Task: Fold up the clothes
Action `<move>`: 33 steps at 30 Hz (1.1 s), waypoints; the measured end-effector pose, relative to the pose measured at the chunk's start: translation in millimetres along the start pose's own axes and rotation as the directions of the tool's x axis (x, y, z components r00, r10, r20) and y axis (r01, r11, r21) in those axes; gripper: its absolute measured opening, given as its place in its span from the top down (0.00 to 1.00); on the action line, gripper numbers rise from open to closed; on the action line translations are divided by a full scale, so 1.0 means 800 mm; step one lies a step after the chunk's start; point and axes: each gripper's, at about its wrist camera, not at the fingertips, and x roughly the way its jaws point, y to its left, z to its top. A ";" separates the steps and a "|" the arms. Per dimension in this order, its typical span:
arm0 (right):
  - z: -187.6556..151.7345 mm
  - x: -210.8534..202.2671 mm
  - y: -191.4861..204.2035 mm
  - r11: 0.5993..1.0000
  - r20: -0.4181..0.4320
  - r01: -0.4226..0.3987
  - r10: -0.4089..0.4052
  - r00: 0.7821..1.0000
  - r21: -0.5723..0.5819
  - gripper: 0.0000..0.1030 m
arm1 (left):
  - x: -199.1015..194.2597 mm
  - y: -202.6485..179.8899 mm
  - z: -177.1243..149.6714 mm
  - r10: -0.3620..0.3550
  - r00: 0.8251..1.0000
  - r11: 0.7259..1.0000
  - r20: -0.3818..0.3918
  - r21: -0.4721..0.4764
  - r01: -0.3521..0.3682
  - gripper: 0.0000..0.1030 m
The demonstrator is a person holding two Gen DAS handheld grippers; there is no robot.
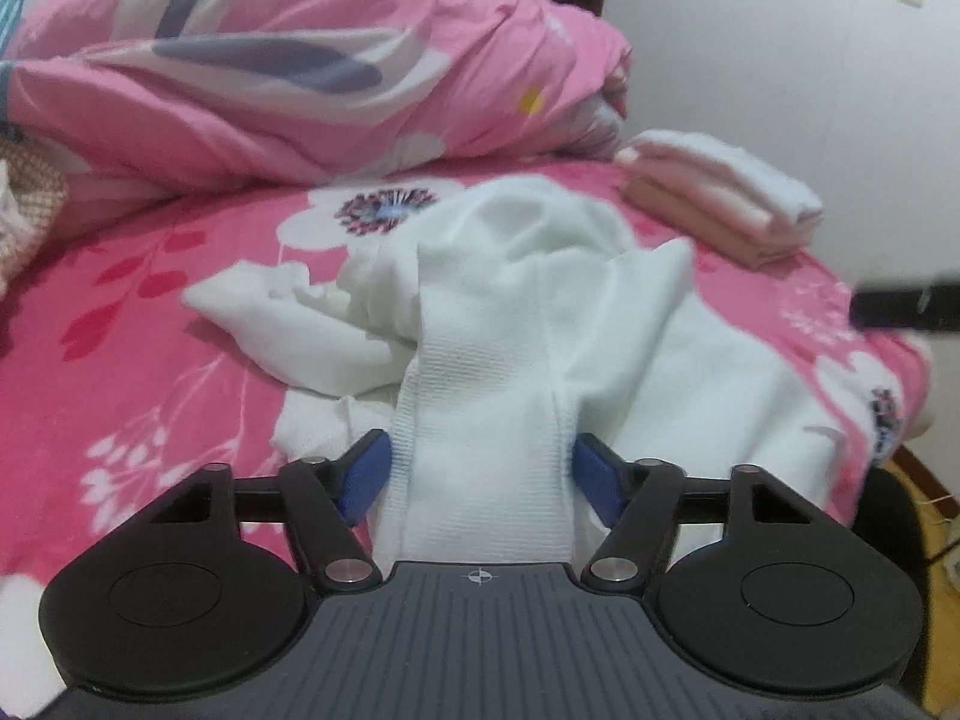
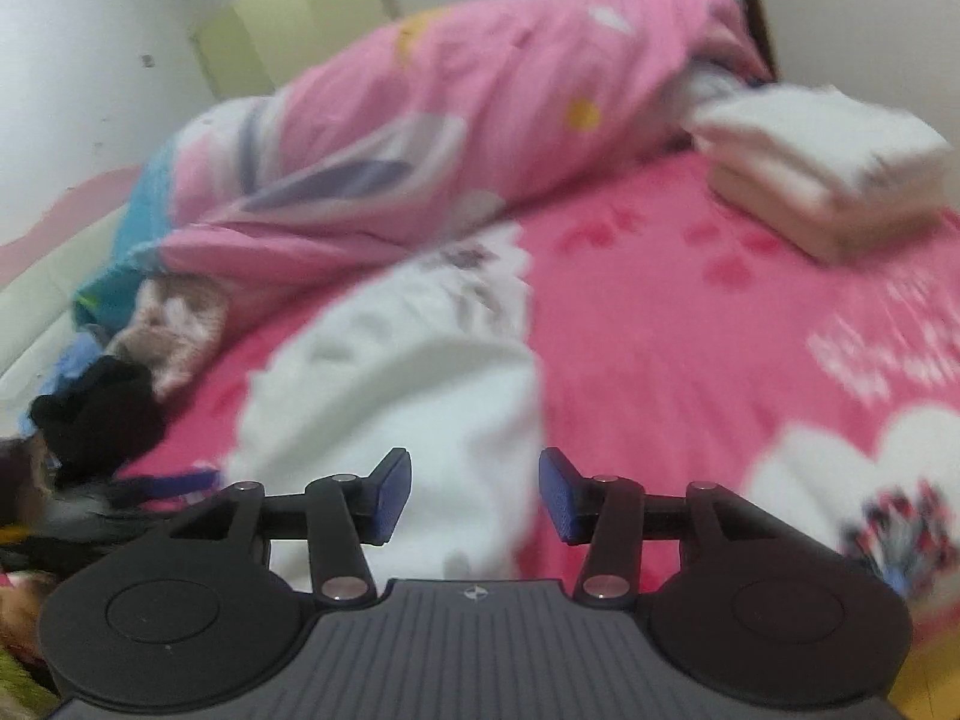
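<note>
Left wrist view: white garment (image 1: 540,312) lies crumpled on pink floral bed sheet (image 1: 150,372), ribbed band running back between blue pads of left gripper (image 1: 480,474). Jaws half open, pads beside cloth, not pinching. Soft, light, limp knit; likely sags and bunches; best taken at ribbed hem or corners. Right wrist view: right gripper (image 2: 474,495) half open, empty, hovering over garment's edge.

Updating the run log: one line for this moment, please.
left gripper: around white garment, grip unclear | right gripper: open, empty | folded stack: on bed
</note>
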 end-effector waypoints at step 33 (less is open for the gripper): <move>0.081 0.055 0.015 0.990 0.093 0.063 -0.052 0.994 -0.126 0.90 | -0.058 -0.056 -0.055 -0.318 0.948 0.940 -0.009 0.123 0.317 0.88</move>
